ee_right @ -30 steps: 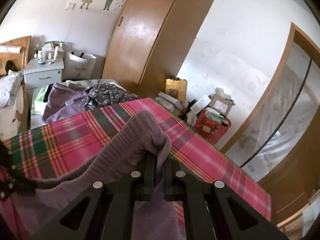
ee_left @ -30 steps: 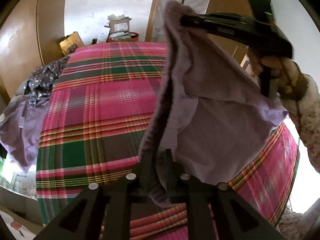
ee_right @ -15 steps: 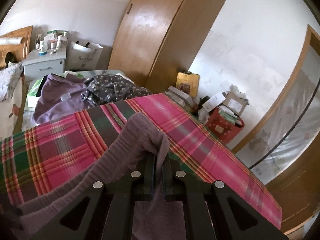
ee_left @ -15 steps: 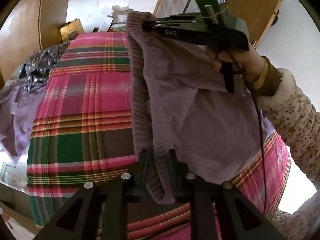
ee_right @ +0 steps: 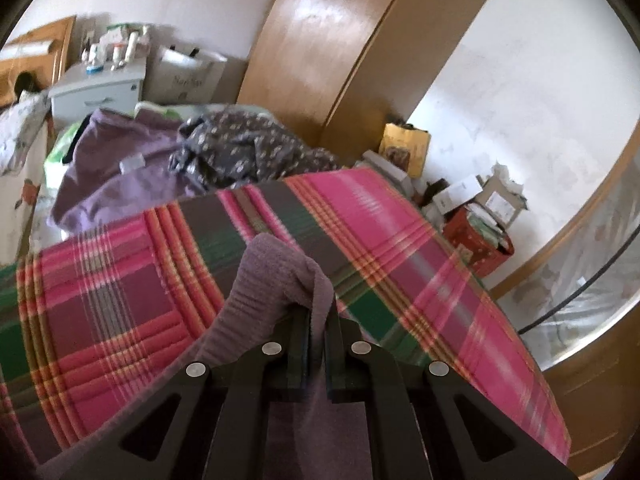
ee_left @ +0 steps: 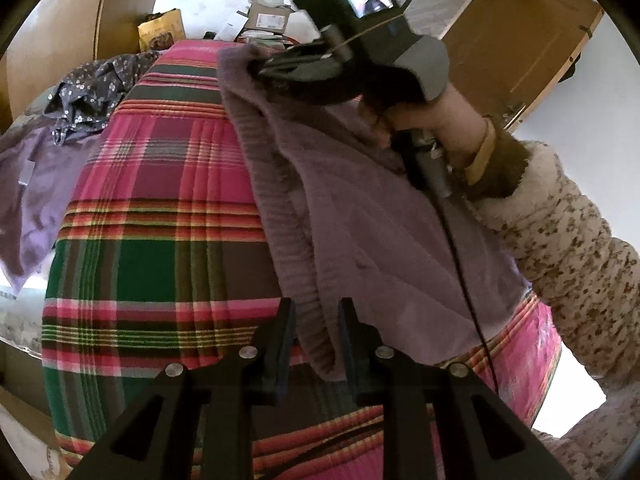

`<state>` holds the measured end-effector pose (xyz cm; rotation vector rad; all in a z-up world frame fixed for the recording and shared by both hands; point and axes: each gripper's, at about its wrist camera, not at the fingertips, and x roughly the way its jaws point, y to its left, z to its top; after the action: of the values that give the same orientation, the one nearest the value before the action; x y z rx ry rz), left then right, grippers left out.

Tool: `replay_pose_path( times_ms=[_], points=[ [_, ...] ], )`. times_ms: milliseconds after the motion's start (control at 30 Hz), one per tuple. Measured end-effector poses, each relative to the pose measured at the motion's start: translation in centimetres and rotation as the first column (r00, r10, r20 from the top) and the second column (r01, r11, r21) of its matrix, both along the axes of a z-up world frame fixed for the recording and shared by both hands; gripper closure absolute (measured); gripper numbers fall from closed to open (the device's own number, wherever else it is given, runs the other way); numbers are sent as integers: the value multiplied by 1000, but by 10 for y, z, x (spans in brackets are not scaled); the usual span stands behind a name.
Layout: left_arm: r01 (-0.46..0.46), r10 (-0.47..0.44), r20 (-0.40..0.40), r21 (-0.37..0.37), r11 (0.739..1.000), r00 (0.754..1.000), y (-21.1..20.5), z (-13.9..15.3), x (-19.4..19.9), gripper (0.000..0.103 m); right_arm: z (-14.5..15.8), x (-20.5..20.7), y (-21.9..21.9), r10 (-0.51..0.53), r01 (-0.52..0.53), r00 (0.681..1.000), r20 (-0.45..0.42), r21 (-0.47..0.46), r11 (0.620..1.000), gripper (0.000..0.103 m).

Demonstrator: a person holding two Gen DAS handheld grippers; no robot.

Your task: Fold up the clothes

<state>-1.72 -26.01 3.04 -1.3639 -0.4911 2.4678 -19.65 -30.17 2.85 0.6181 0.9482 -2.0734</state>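
Note:
A purple knitted sweater (ee_left: 380, 240) hangs over the pink and green plaid bed cover (ee_left: 160, 220), stretched between both grippers. My left gripper (ee_left: 316, 308) has its jaws opening; the ribbed hem still hangs between them, resting against the right finger, with a small gap at the left pad. My right gripper (ee_left: 260, 70), held by a hand in a speckled fleece sleeve (ee_left: 560, 240), grips the far corner. In the right wrist view the right gripper (ee_right: 318, 316) is shut on a fold of the sweater (ee_right: 272, 280) just above the cover (ee_right: 120, 280).
A lilac garment (ee_right: 116, 184) and a dark floral garment (ee_right: 248, 152) lie heaped at the head of the bed. A wooden wardrobe (ee_right: 340, 60), a white nightstand (ee_right: 100, 88) and a red basket with boxes (ee_right: 484, 232) stand around the bed.
The right gripper has come down and to the left with its sweater corner, closer to the bed cover. The left jaws have widened around the hem, and the sweater hangs lower.

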Motion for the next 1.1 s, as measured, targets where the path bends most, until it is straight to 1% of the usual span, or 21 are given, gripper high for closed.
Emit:
replay_pose_path(
  times_ms=[67, 133, 167, 200, 233, 267, 400, 500, 700, 800, 900, 967, 1100],
  points=[
    [0, 0, 19, 4, 1000, 1000, 1, -2, 1, 71, -2, 1, 3, -2, 2, 1000, 23, 2, 1000, 96],
    [3, -3, 28, 7, 1000, 1000, 3, -3, 1, 70, 0, 1, 7, -11, 11, 999, 41, 4, 1000, 92],
    [0, 0, 33, 14, 1000, 999, 3, -3, 2, 70, 2, 2, 9, -16, 15, 999, 42, 3, 1000, 85],
    [-3, 2, 41, 23, 1000, 999, 2, -3, 3, 70, 4, 2, 12, -20, 20, 999, 43, 2, 1000, 76],
    [-6, 5, 48, 32, 999, 999, 1, -3, 4, 70, 7, 3, 14, -25, 25, 999, 48, -1, 1000, 71],
    [-8, 6, 53, 34, 999, 999, 2, -3, 5, 69, 10, 3, 18, -30, 30, 998, 56, -6, 1000, 69],
    [-10, 8, 65, 30, 1000, 998, 4, -2, 12, 69, 24, 9, 35, -53, 56, 996, 69, -36, 998, 68],
    [-4, 3, 52, 27, 1000, 999, 5, 1, 17, 69, 31, 16, 52, -60, 65, 995, 83, -60, 996, 68],
    [-2, 2, 11, -39, 999, 1000, 8, 9, 12, 69, 32, 36, 86, -74, 83, 992, 104, -76, 994, 68],
    [-34, 35, 11, -37, 999, 999, 6, 9, 3, 69, 32, 43, 105, -94, 106, 988, 125, -95, 990, 68],
    [-21, 21, -11, -20, 1000, 1000, 5, 9, -5, 69, 33, 48, 127, -122, 145, 977, 172, -126, 981, 68],
    [-13, 13, 2, 5, 1000, 1000, 6, 5, -14, 70, 32, 51, 142, -142, 172, 969, 203, -142, 975, 68],
    [11, -11, -8, 22, 1000, 1000, 8, 4, -16, 70, 30, 58, 164, -167, 205, 959, 228, -155, 966, 68]
  ],
)
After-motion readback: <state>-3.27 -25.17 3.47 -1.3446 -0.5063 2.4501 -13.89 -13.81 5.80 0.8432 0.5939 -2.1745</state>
